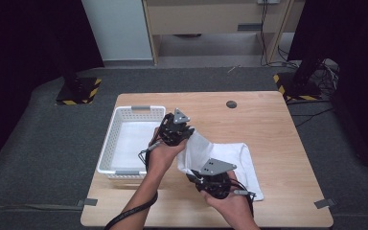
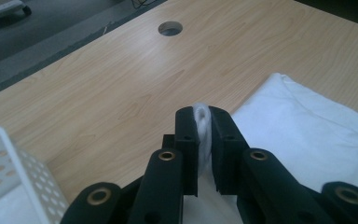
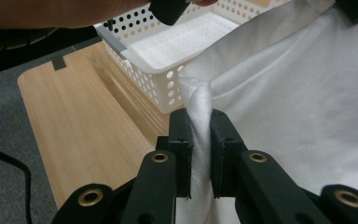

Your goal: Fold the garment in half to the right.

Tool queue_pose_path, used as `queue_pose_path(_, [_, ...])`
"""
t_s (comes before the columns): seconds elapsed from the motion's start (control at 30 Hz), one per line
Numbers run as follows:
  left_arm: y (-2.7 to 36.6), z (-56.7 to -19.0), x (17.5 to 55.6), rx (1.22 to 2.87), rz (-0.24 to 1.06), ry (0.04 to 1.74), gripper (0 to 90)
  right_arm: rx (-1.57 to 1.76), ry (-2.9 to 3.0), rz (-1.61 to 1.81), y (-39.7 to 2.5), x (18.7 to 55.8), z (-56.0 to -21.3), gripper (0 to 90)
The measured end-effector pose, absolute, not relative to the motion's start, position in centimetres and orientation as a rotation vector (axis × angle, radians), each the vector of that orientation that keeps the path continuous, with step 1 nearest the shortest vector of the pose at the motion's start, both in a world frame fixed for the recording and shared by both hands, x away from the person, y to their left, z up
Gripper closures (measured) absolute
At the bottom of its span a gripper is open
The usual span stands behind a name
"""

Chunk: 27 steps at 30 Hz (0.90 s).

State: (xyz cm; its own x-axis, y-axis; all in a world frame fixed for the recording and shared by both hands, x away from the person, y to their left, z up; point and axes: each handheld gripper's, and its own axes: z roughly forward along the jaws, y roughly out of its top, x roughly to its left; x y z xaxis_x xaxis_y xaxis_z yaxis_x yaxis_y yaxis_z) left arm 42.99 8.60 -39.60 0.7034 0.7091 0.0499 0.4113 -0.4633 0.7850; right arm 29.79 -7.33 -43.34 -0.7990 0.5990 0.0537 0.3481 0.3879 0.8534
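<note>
Both my tongs are clamped on the white cloth [image 1: 230,160]. Right gripper [image 3: 199,122]: black jaws closed on a bunched fold of the near-left edge, fabric pinched between the pads, seen clearly in the right gripper view. Left gripper [image 2: 202,122]: jaws closed on a thin roll of the same cloth at its far-left corner, a white wad sticking up between the tips.

From the high view, my left gripper [image 1: 176,128] holds that corner lifted just beside the right wall of the basket; my right gripper [image 1: 214,181] holds the near edge closer to me. Cloth sags between the two, its right part lying flat on the table, reaching toward the front right.

White perforated plastic basket [image 1: 109,143] sits on the table's left side, touching or nearly touching the lifted cloth; cannot tell which. White lining lies in its bottom. Light wooden table [image 1: 268,124] carries everything; round cable hole [image 1: 231,104] near the far edge, well apart from the cloth. Grey carpet [image 1: 38,158] around the table.
</note>
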Motion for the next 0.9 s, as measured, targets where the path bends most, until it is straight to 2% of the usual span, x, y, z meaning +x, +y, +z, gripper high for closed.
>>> queue_pose_path(0.43, [3.4, -39.5, 44.1, 2.148, 0.438, 0.769, 83.2, 0.929, 2.347, 1.390, -12.2, 30.0, -42.9, 81.2])
queue_pose_path(0.9, [0.7, -40.3, 44.6, 2.177, 0.411, 0.727, 83.3, 1.004, 2.319, 1.404, -15.6, 30.0, -43.8, 81.2])
